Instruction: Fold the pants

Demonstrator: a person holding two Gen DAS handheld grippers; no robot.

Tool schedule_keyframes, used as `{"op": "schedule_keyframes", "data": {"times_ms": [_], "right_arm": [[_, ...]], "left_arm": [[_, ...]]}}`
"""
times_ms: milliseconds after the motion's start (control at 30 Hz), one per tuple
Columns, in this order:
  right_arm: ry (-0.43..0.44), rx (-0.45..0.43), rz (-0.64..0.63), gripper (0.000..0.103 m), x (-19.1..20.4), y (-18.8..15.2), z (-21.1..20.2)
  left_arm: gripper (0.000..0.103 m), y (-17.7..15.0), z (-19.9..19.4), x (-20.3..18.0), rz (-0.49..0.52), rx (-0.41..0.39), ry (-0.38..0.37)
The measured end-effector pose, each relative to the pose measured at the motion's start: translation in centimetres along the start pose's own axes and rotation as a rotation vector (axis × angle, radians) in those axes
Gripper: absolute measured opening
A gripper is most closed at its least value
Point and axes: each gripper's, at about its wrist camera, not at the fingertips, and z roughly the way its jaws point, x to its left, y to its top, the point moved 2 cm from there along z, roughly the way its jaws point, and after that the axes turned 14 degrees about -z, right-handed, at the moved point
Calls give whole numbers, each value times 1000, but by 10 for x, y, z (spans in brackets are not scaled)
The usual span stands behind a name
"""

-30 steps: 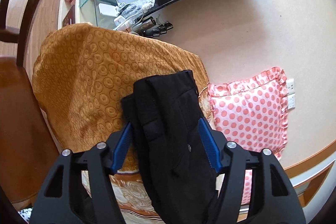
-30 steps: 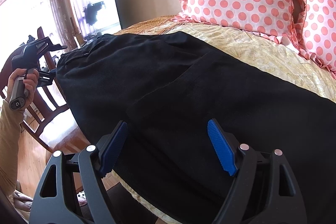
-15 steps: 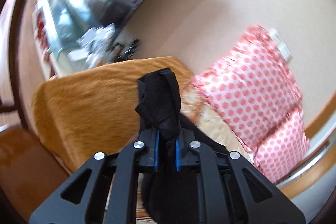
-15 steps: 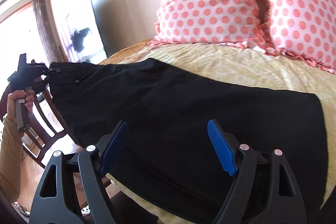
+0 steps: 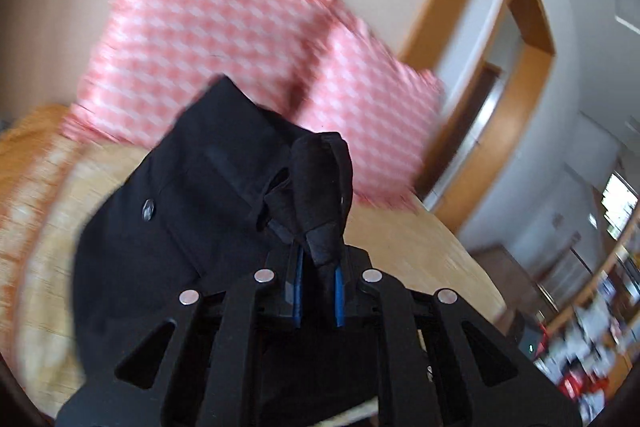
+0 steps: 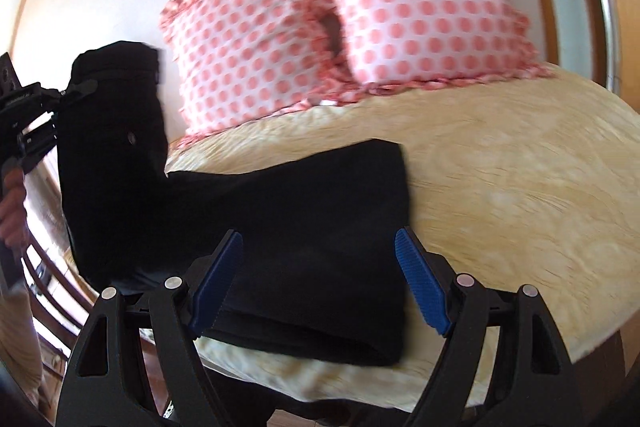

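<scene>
The black pants [image 6: 288, 227] are seen lying on the bed [image 6: 520, 187], across the lower centre of the right wrist frame, with the leg end flat and its hem edge squared off toward the right. The waist end is raised at the left of that frame, hanging clear of the bed in front of the pink dotted pillows [image 6: 360, 19].

The left gripper [image 5: 316, 291] is closed: its fingers are pressed together on a bunched fold of waistband at centre frame, with only cloth between them. The right gripper [image 6: 320, 279] is spread wide, with nothing held; it hovers over the near edge of the leg end, and contact with the cloth cannot be confirmed.

Progress is judged as partway. The legs appear already laid one on the other. The crosswise fold is under way but not completed: the waist end is not yet laid down onto the leg end, and final smoothing remains.
</scene>
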Motion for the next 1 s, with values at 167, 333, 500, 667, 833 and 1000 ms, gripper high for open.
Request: {"op": "schedule_keyframes", "data": {"times_ms": [167, 333, 500, 667, 833, 1000], "right_arm": [[-49, 33, 82, 80, -32, -18, -9], [-84, 40, 103, 80, -49, -27, -19], [-98, 18, 122, 80, -55, -28, -23], [-122, 33, 121, 80, -57, -33, -23], [-169, 35, 111, 80, -63, -32, -32], [-192, 6, 96, 80, -64, -21, -38]], "left_arm": [[11, -85, 93, 4, -57, 344, -11], [11, -73, 83, -7, -41, 269, -19], [11, -59, 59, -56, 59, 141, -109], [12, -116, 104, -63, 142, 317, -51], [13, -131, 102, -65, 189, 291, -39], [42, -141, 99, -55, 143, 358, -77]]}}
